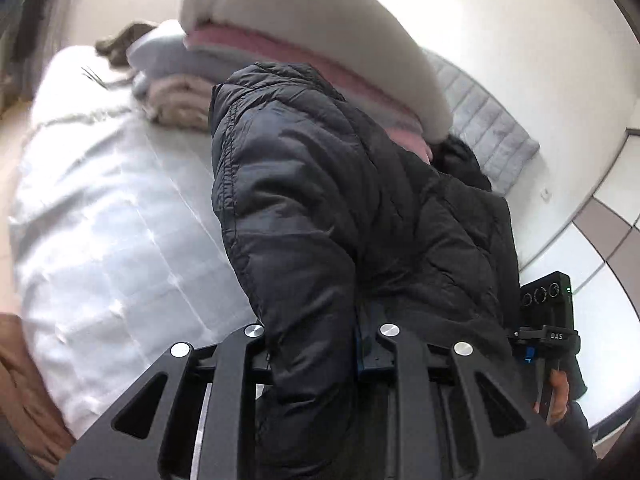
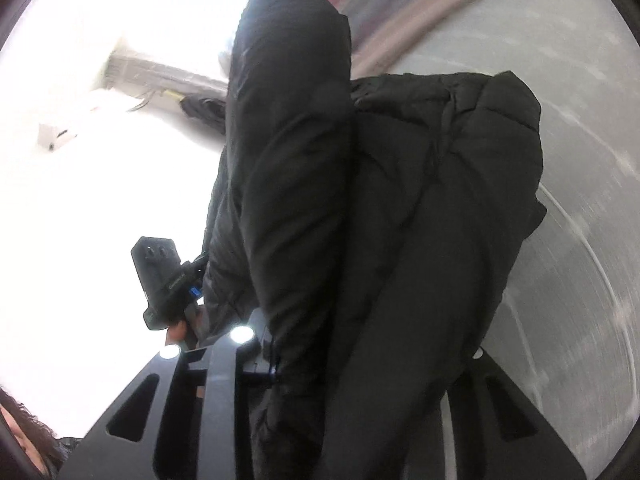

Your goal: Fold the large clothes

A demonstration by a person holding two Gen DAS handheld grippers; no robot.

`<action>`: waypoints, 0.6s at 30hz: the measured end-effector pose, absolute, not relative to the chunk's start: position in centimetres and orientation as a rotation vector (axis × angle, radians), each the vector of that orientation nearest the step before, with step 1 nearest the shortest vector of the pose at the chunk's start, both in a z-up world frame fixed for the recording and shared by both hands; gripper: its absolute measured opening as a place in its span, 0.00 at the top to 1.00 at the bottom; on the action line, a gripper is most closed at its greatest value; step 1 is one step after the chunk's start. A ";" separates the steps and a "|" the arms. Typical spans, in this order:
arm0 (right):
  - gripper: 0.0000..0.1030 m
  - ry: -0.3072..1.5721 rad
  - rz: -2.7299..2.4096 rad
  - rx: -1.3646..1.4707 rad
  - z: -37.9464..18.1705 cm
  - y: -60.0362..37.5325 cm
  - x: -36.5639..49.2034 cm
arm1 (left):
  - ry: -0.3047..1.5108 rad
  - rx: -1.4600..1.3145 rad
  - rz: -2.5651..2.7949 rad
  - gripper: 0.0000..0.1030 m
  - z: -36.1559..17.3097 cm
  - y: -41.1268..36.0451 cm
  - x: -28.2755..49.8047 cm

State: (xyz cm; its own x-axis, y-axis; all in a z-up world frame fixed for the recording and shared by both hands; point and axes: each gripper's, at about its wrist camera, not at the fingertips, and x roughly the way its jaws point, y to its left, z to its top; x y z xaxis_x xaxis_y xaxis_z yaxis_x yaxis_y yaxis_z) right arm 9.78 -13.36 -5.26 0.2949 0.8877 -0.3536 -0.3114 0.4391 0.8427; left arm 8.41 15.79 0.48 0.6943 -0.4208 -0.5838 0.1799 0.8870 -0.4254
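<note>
Over the white quilted bed (image 1: 108, 240), the black puffer jacket (image 1: 332, 208) hangs bunched between the two grippers, filling the middle of both views. In the left wrist view the left gripper (image 1: 316, 344) is pinched on a fold of the jacket, the padded cloth squeezed between its two black fingers and spilling down past the camera. Its fingertips are buried in the fabric and cannot be made out. In the right wrist view the right gripper (image 2: 360, 352) has a thick roll of the same jacket (image 2: 380, 208) wedged between its fingers; the right-hand finger is almost wholly covered by cloth, so only the spread of its frame shows, clamped on the jacket.

Each camera catches the other tool at the frame's edge: the right gripper's body (image 1: 548, 320) with part of the hand behind it, and the left gripper's body (image 2: 168, 280), both half hidden by the jacket. Much of the right wrist view is blown out to white, and its background is smeared with blur.

Behind the jacket a stack of folded bedding (image 1: 304, 40), white over pink, leans close, touching or nearly touching the jacket's upper edge. A beige folded garment (image 1: 180, 104) lies near the bed's far end, and a grey quilted pad (image 1: 488, 120) lies to the right. Bare sheet lies open to the left of the jacket.
</note>
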 end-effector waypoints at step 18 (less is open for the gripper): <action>0.30 1.167 0.818 0.857 -19.3 -8.1 16.1 | 0.838 -0.479 0.014 0.29 -6.2 34.6 12.2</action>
State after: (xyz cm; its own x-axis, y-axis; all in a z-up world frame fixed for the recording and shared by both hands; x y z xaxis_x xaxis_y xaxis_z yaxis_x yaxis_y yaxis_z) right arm 16.15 -8.06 -19.27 0.1980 0.8848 -0.4219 -0.0947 0.4456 0.8902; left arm 12.24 34.61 -6.17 0.6750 -0.1738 -0.7171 -0.1977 0.8937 -0.4027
